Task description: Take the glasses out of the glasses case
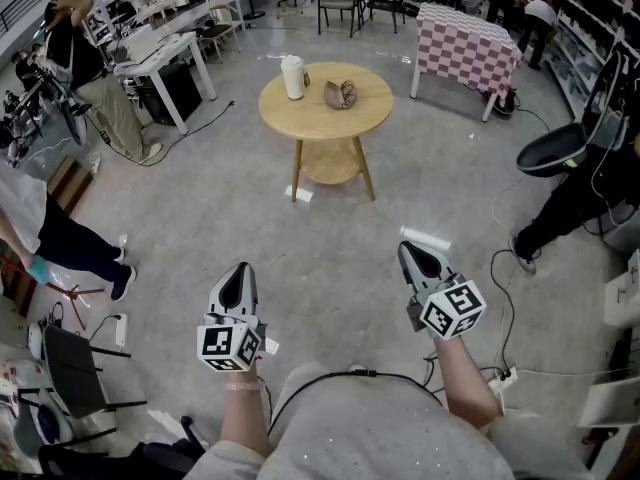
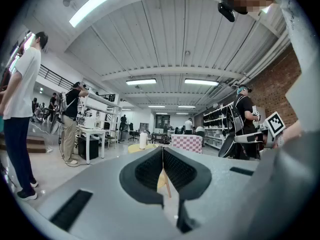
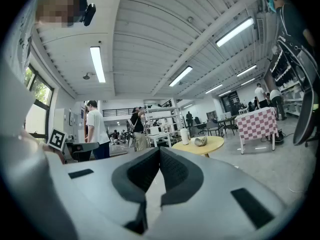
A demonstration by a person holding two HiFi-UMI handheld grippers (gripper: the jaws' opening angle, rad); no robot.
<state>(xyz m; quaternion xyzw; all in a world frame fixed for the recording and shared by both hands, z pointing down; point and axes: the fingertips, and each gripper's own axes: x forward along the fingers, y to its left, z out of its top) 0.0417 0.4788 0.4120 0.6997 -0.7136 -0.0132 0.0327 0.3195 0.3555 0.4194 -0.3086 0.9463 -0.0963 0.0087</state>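
We hold the left gripper (image 1: 238, 273) and the right gripper (image 1: 412, 252) level, well short of the round wooden surface (image 1: 300, 128) — each with jaws pressed together on nothing. The brownish glasses case (image 1: 340, 94) lies on that surface, near an upright white container (image 1: 292, 77).

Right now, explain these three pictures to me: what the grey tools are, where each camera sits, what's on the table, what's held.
No robot: a person holds a two-jaw gripper in each hand. The head view looks down from the person's head at the left gripper and right gripper. The other two views ride on the grippers and look along their jaws; both are shut, holding nothing. Ahead, a round table bears a white cup and a small brown thing, likely the glasses case.
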